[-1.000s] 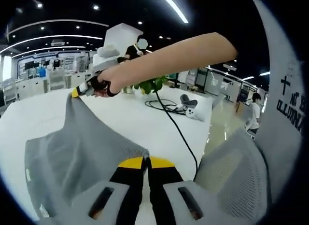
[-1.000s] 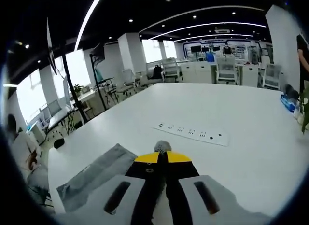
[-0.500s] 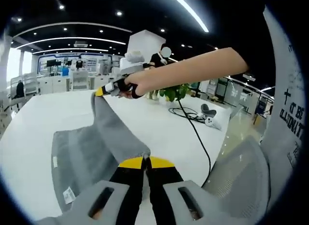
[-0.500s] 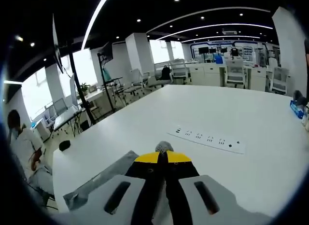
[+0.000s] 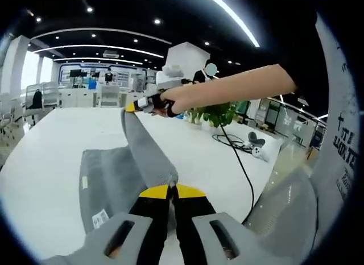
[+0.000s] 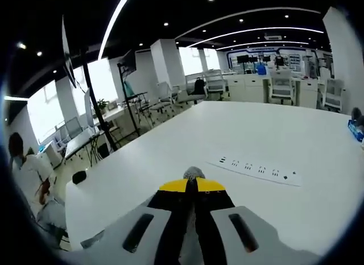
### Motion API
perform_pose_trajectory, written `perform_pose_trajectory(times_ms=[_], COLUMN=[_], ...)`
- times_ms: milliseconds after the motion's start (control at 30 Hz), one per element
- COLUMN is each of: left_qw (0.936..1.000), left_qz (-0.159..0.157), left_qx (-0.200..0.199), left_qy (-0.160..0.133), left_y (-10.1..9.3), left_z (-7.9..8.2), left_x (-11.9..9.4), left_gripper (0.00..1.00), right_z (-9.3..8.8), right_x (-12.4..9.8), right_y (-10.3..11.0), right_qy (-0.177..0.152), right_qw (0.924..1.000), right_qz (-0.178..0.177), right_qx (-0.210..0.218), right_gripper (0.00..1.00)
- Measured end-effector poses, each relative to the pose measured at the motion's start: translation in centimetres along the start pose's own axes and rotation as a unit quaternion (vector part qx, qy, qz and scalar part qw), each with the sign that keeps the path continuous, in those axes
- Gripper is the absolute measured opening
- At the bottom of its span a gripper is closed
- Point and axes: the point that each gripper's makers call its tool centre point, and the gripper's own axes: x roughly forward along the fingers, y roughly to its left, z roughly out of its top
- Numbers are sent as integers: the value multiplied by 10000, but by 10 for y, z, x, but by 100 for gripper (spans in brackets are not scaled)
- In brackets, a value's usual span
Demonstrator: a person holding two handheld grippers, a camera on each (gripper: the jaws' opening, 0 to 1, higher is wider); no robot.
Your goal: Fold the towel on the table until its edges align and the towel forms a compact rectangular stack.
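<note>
1. Grey cloth: the towel [image 5: 122, 177] lies partly on the white table [image 5: 51, 140], its lower portion spread flat at the near left, with a small white label at its near edge.
2. One towel edge rises off the table as a taut strip, running from the left gripper [image 5: 172, 189] at the near end up to the right gripper [image 5: 132, 106] at the far end.
3. Left gripper: yellow-tipped jaws pressed together on a towel corner, cloth bunched just above the tips.
4. Right gripper, in the left gripper view: held by a hand [image 5: 170, 99] on a bare forearm reaching in from the right; its yellow tip pinches the far towel corner.
5. Right gripper view: the right gripper [image 6: 192, 184] has its jaws closed, with a small tuft of grey towel [image 6: 193, 173] poking out between the tips.
6. A white power strip [image 6: 259, 170] lies on the table [image 6: 187, 134], far right of the jaws.
7. A black cable [image 5: 242, 168] trails across the table's right side; a green plant [image 5: 219, 112] stands behind the forearm.
8. A seated person [image 6: 28, 174] is at far left, beyond the table edge.
</note>
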Motion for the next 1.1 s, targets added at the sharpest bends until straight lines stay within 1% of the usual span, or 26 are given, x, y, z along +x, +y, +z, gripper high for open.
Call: perform_pose_trajectory(times_ms=[67,133,200,333,433,567,667,800,833,933,1100], left_qw=[10000,9999,9997,9989,9986,9969,9959,9947,9939,9931,9899], left_qz=[25,33,46,157,250,380,453,509,524,565,681], left_qx=[-64,-82,-217,-383,-412,-605,-736,-861,-944,-1015,-1241], left_qy=[-13,-55,-131,-206,-226,-320,-283,-241,-227,-156,-55], left_y=[4,6,10,20,26,36,43,51,54,63,76], left_z=[-3,-6,-7,-12,-16,-19,-26,-37,-41,-51,-67], left_x=[-4,-8,-11,-17,-24,-33,-36,-38,-38,-38,-40], left_gripper=[2,2,2,2,2,2,2,2,2,2,3], right_z=[2,1,0,0,1,1,-2,-7,-9,-14,-29], right_x=[6,8,11,19,26,34,40,52,54,56,75], right_y=[5,10,18,24,31,40,49,55,56,64,70], right_qy=[-8,0,16,35,64,89,119,171,193,254,379], right_qw=[10000,9999,9998,9996,9996,9996,9995,9994,9994,9993,9990], right_qz=[35,52,69,68,106,169,223,228,219,217,187], right_qx=[58,132,169,255,243,209,201,184,184,186,137], right_gripper=[1,1,1,1,1,1,1,1,1,1,1])
